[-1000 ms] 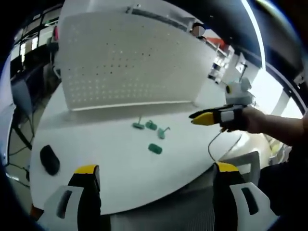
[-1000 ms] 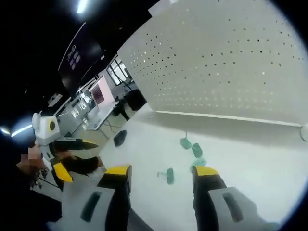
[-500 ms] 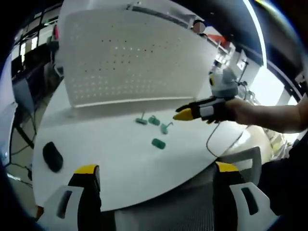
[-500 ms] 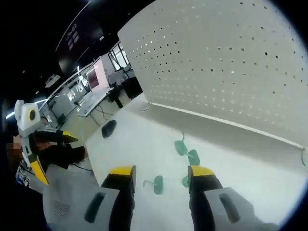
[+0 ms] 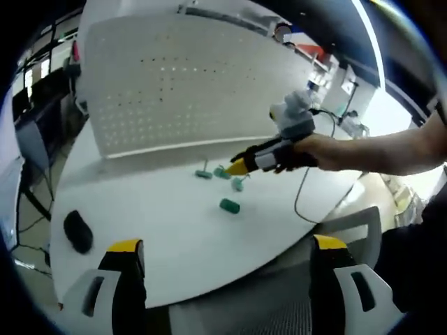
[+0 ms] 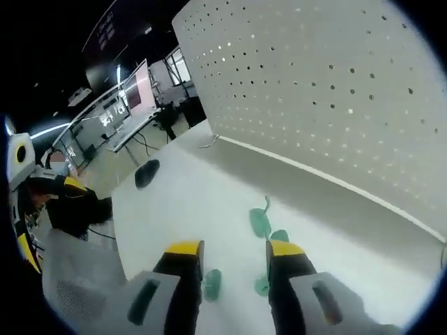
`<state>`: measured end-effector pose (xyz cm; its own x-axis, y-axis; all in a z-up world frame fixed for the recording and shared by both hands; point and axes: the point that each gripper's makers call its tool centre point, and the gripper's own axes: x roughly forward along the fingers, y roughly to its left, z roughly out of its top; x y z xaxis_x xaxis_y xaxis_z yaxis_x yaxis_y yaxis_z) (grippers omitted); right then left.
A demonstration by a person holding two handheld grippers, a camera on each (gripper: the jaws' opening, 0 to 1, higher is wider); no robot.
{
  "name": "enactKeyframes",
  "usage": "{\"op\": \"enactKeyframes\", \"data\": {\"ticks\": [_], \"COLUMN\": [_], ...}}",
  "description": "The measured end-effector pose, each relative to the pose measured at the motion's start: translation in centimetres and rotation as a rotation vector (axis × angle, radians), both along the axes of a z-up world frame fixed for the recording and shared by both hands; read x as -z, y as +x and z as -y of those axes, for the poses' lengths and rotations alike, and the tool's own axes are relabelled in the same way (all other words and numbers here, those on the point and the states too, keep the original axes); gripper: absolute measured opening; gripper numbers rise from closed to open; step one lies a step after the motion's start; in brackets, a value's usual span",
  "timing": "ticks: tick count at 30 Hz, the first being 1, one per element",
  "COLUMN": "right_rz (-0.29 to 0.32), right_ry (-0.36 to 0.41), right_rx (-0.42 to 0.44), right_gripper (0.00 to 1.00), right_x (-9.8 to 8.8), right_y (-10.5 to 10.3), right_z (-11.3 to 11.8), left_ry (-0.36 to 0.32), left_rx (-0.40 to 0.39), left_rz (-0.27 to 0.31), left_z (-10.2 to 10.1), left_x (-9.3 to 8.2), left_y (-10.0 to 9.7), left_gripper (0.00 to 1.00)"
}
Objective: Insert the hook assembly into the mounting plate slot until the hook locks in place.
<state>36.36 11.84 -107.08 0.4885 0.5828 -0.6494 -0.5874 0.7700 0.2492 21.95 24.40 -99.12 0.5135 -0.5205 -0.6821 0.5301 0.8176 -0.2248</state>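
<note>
The right gripper (image 6: 227, 255), jaws spread, hung over green hooks (image 6: 260, 223) on the white table (image 6: 181, 202) (presumably to straddle one); pegboard (image 6: 335, 91) behind. The left gripper (image 5: 227, 248) was spread wide.

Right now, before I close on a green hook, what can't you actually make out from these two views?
- Left gripper view: the green hook pieces are too small to tell shapes apart; the right gripper covers part of the cluster.
- Right gripper view: two green pieces are partly hidden behind the right gripper's own jaws, so contact is unclear.
- Pegboard: which hole is the target slot cannot be told; its top is cut off by the edge.
- Black object: too blurred to identify.
</note>
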Motion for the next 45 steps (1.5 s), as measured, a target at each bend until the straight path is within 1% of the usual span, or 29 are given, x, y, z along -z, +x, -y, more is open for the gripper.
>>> {"op": "enactKeyframes", "data": {"ticks": [2, 3, 6, 12, 17, 19, 23, 29, 33, 37, 38, 40, 44, 45], "right_rz": [0.0, -0.003, -0.012, -0.025, -0.065, -0.068, -0.101, -0.089, -0.091, -0.077, -0.085, -0.098, -0.102, -0.107], "right_ry": [-0.003, -0.021, -0.037, -0.071, -0.12, -0.128, -0.134, -0.166, -0.192, -0.207, -0.199, -0.186, -0.181, -0.169], "right_rx": [0.009, 0.01, 0.007, -0.009, -0.013, -0.005, 0.004, -0.013, -0.017, -0.017, -0.009, -0.002, 0.002, 0.009], "right_gripper": [0.31, 0.31, 0.31, 0.28, 0.25, 0.24, 0.22, 0.14, 0.05, 0.02, 0.0, 0.0, 0.0, 0.0], "right_x": [0.3, 0.6, 1.2, 2.5, 4.5, 4.8, 5.5, 5.5, 5.6, 5.4, 5.2, 5.1, 4.8, 4.6], "right_y": [0.6, 1.0, 1.8, 2.9, 3.3, 3.5, 3.8, 4.5, 4.7, 4.9, 4.6, 4.1, 3.3, 3.1], "right_z": [0.2, 0.4, 0.5, 0.3, 0.7, 0.9, 1.2, 1.3, 1.5, 1.7, 1.7, 1.6, 1.6, 1.6], "left_ry": [0.027, 0.021, 0.007, 0.006, 0.011, 0.015, 0.016, 0.009, 0.013, 0.012, 0.012, 0.011, 0.015, 0.015], "left_rx": [-0.012, -0.017, -0.028, -0.051, -0.049, -0.047, -0.055, -0.067, -0.066, -0.069, -0.07, -0.07, -0.067, -0.067], "left_rz": [-0.009, -0.011, -0.027, -0.026, -0.038, -0.043, -0.048, -0.045, -0.052, -0.054, -0.054, -0.055, -0.056, -0.056], "left_z": [-0.7, -0.9, -1.1, -1.5, -1.4, -1.4, -1.6, -1.5, -1.4, -1.3, -1.3, -1.3, -1.2, -1.2], "left_x": [0.5, 0.6, 0.8, 0.8, 1.2, 1.3, 1.4, 1.4, 1.6, 1.7, 1.7, 1.7, 1.7, 1.7], "left_y": [0.0, 0.0, 0.0, 0.4, 0.2, 0.1, 0.3, 0.7, 0.7, 0.6, 0.6, 0.6, 0.5, 0.5], "left_gripper": [1.0, 1.0, 1.0, 1.0, 1.0, 0.99, 0.99, 0.99, 0.99, 0.99, 0.99, 0.99, 0.98, 0.99]}}
